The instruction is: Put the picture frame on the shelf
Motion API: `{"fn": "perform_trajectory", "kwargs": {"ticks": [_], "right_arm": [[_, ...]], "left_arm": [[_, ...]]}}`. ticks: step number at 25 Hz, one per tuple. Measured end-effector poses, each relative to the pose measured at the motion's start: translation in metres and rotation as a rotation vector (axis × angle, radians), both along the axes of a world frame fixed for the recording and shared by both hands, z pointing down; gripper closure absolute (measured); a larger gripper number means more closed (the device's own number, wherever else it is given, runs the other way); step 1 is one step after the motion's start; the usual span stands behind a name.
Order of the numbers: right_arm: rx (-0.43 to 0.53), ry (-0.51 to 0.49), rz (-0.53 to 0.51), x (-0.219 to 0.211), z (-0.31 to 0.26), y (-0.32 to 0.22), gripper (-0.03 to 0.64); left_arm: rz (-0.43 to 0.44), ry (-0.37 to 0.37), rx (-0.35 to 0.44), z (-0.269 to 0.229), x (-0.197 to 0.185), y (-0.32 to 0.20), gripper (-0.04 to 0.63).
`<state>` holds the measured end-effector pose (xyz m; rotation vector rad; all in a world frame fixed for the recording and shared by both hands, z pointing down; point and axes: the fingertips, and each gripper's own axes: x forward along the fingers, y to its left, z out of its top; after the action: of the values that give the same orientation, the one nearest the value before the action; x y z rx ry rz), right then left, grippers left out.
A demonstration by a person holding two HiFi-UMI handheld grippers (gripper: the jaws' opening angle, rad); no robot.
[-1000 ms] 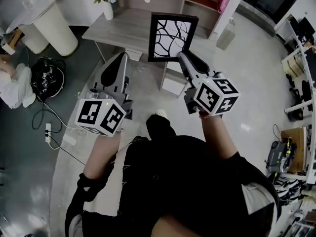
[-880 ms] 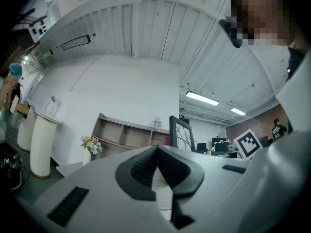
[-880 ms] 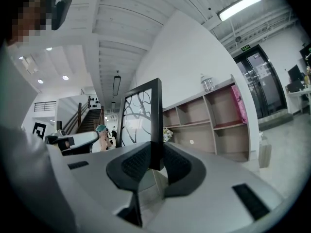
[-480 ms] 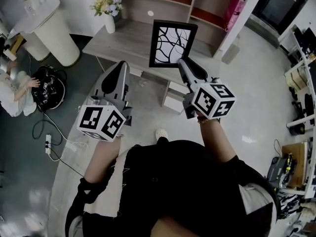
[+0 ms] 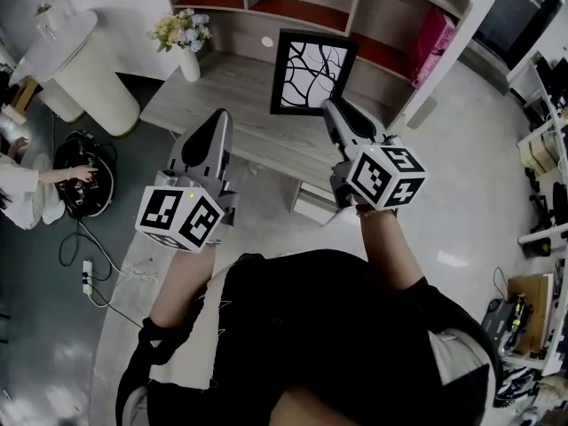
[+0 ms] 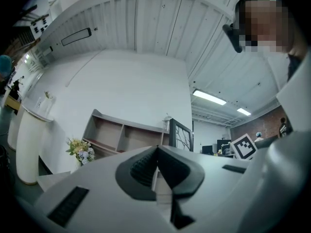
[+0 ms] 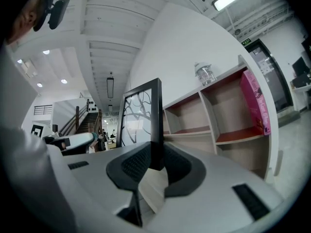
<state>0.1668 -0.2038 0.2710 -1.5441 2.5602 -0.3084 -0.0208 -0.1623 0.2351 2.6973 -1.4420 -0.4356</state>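
Picture frame (image 5: 312,71) held upright in the air, its lower right edge clamped between the jaws of the right gripper (image 5: 331,106), over the grey table (image 5: 222,91) and short of the open shelf (image 5: 373,25); left gripper (image 5: 218,119) alongside, jaws closed together, holding nothing

Picture frame (image 5: 312,72) before the shelf (image 5: 356,7), above the table (image 5: 240,105); flower vase (image 5: 189,62) on the table's left end.
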Motion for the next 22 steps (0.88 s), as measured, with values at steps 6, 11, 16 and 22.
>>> {"fn": "perform_trajectory", "kwargs": {"ticks": [6,11,16,22], "right_arm": [[-0.009,0.007,0.001,0.016,0.003,-0.04,0.534],[-0.003,0.023,-0.006,0.028,0.007,-0.066,0.534],[0.001,0.033,-0.015,0.039,0.015,-0.081,0.534],[-0.02,0.022,-0.01,0.041,0.027,-0.093,0.534]], "left_arm": [[-0.004,0.004,0.012,-0.004,0.014,-0.039,0.584],[-0.014,0.01,0.024,-0.001,0.026,-0.063,0.584],[-0.024,0.014,0.029,0.007,0.037,-0.077,0.584],[-0.011,0.016,0.023,0.014,0.04,-0.092,0.584]]}}
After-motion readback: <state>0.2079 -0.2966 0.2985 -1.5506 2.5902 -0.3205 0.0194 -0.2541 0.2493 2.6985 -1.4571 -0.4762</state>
